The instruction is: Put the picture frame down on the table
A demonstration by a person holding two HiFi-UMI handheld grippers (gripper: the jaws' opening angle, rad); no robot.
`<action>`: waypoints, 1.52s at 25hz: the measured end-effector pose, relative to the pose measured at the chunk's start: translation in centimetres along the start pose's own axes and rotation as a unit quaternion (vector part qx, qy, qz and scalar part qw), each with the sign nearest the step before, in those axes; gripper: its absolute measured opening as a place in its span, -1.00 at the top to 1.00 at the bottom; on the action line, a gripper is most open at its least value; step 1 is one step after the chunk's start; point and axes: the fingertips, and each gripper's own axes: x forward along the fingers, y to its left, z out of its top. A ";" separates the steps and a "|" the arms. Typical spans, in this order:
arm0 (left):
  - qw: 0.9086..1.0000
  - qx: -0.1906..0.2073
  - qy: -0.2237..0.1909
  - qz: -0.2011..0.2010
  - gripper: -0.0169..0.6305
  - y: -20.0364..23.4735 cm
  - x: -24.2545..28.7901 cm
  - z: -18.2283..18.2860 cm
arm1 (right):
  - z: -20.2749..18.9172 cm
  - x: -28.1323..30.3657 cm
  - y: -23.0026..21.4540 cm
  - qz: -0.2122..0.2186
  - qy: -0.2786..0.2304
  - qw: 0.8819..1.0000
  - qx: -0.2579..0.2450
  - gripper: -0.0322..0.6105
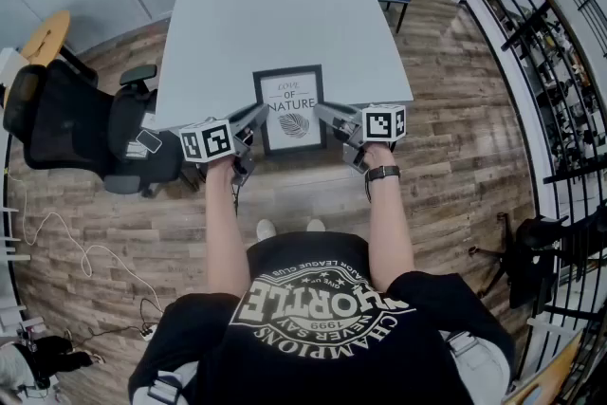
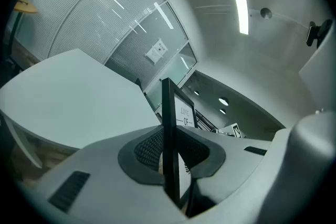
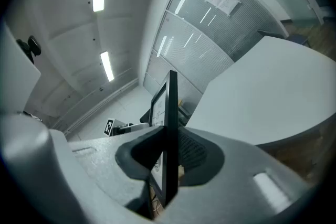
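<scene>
With left tongs point(image 1: 253, 119) and right tongs point(image 1: 323, 115) clamped on the black-edged picture frame point(image 1: 292, 109) — we should lower it level onto the pale grey desk point(image 1: 285, 14).

The picture frame point(image 1: 292, 109) has a smooth, matt black moulding round a white paper print, the table point(image 1: 285, 5) at upper centre a smooth matt pale grey top, the floor point(image 1: 455, 156) wood-grain planks, and the left gripper point(image 2: 170, 150) grainy matt grey plastic with black ribbed pads point(image 2: 147, 147).
</scene>
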 end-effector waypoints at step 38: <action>1.000 -0.010 -0.007 0.025 0.72 10.6 11.8 9.2 | 11.3 7.6 -13.2 -0.075 0.012 0.996 -0.052 0.62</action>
